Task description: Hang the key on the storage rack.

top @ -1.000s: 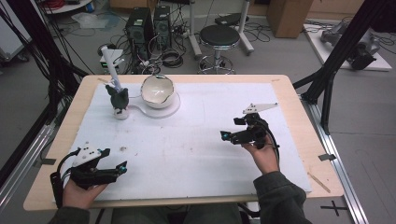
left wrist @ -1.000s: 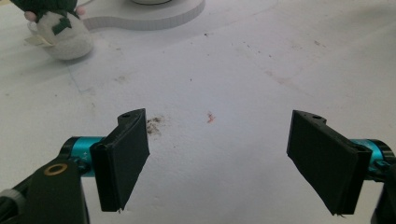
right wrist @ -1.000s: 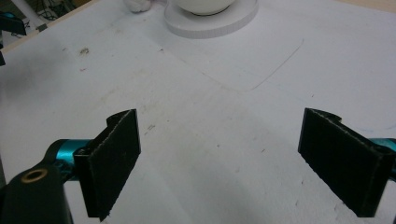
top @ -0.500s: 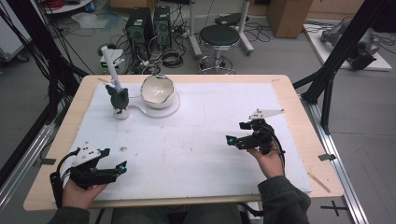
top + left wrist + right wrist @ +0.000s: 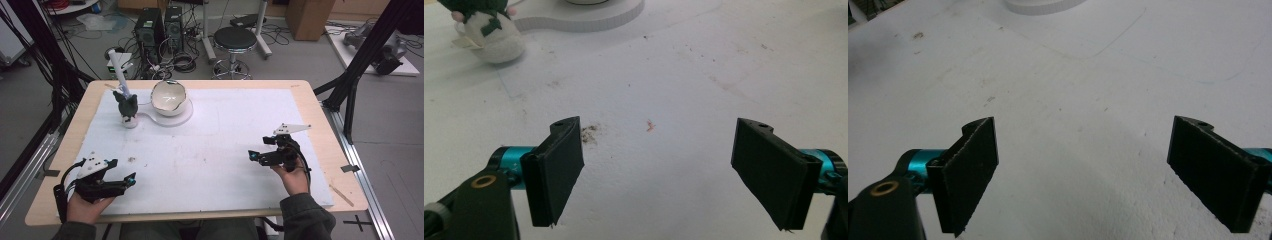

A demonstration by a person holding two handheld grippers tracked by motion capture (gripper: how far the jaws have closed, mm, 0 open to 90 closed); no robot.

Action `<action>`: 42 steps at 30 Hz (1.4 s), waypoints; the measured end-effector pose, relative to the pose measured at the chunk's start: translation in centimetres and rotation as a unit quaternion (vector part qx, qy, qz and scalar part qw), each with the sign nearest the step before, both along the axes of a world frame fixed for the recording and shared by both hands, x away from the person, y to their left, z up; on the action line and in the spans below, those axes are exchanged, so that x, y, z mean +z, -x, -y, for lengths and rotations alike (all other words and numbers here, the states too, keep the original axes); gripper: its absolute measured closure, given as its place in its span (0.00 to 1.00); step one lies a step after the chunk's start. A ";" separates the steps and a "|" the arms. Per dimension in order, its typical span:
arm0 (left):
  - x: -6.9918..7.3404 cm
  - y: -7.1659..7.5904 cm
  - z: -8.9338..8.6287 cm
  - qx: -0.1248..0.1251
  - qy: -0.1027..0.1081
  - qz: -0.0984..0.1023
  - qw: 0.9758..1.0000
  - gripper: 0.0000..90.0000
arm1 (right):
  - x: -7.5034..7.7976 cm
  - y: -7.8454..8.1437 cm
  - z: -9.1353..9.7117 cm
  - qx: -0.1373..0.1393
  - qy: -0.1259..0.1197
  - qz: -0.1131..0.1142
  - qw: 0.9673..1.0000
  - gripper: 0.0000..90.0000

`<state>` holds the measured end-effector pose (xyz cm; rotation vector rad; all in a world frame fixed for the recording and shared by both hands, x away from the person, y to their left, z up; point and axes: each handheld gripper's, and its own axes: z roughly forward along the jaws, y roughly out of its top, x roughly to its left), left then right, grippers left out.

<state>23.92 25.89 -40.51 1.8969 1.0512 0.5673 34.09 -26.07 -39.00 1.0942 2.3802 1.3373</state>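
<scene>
Left to right across the high view. At the near left corner of the light wooden tabletop (image 5: 320,107), which is covered by a white foam sheet (image 5: 225,135), the person's left hand (image 5: 85,207) holds the left tongs (image 5: 131,179) low over the sheet. In the left gripper view these tongs (image 5: 659,170) stand wide apart with nothing between the jaws, above a brown smudge (image 5: 589,132) and a small red speck (image 5: 650,125).

At the far left of the sheet stands a small white-and-dark-green plush figure (image 5: 127,107) with a white tube (image 5: 119,67) rising from it at a tilt. In the left gripper view the figure (image 5: 486,30) lies well ahead of the jaws, to their left. Just beside it, to the right, a white cracked-eggshell bowl (image 5: 169,96) sits on a flat white round base (image 5: 172,116).

At the right, the person's right hand (image 5: 292,175) holds the right tongs (image 5: 251,156), near the sheet's right edge and well apart from the figure and the bowl. In the right gripper view these tongs (image 5: 1083,170) also stand wide apart and hold nothing, over bare sheet.
</scene>
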 end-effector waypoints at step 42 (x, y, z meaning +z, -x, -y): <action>-0.5 -0.1 -0.1 -0.003 -0.001 -0.012 1.000 0.23 | -2.4 3.5 3.5 -0.024 -0.012 -0.003 1.000 0.13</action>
